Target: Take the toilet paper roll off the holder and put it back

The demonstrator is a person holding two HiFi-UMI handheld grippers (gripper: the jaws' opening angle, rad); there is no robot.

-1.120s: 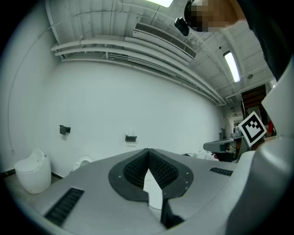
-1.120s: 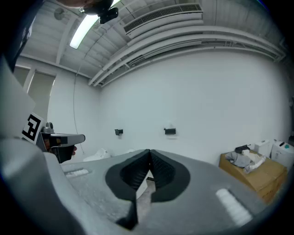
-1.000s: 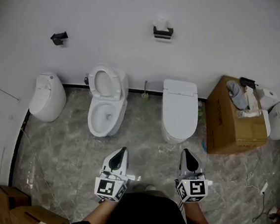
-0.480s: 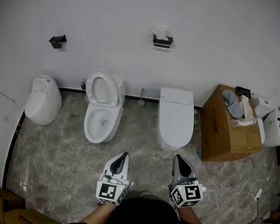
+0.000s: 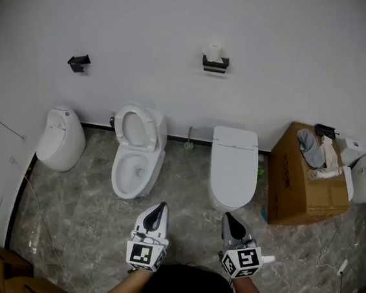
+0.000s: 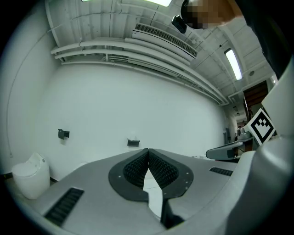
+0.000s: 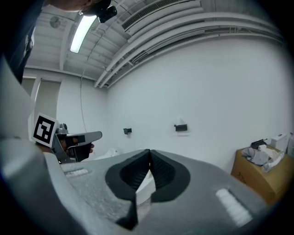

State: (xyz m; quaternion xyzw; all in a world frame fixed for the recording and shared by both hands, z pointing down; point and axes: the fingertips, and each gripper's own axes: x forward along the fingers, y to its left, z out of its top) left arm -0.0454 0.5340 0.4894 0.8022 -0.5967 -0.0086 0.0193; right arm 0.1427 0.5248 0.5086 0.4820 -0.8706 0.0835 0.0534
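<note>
White toilet paper roll (image 5: 212, 50) on a black holder (image 5: 215, 65), plain white wall (image 5: 289, 47) behind. Below the holder: white toilets (image 5: 235, 163), grey marbled floor (image 5: 78, 199), brown cardboard box (image 5: 297, 176). Left claw (image 5: 158, 208) and right claw (image 5: 228, 217) are light grey with black ribbed pads (image 6: 135, 167) and black-and-white marker cubes (image 5: 144, 254).

The grey marbled floor (image 5: 79, 205) carries a rounded closed toilet (image 5: 60, 139), an open toilet (image 5: 137, 159), a shut-lidded toilet (image 5: 235, 168) and a cardboard box (image 5: 299, 185).
</note>
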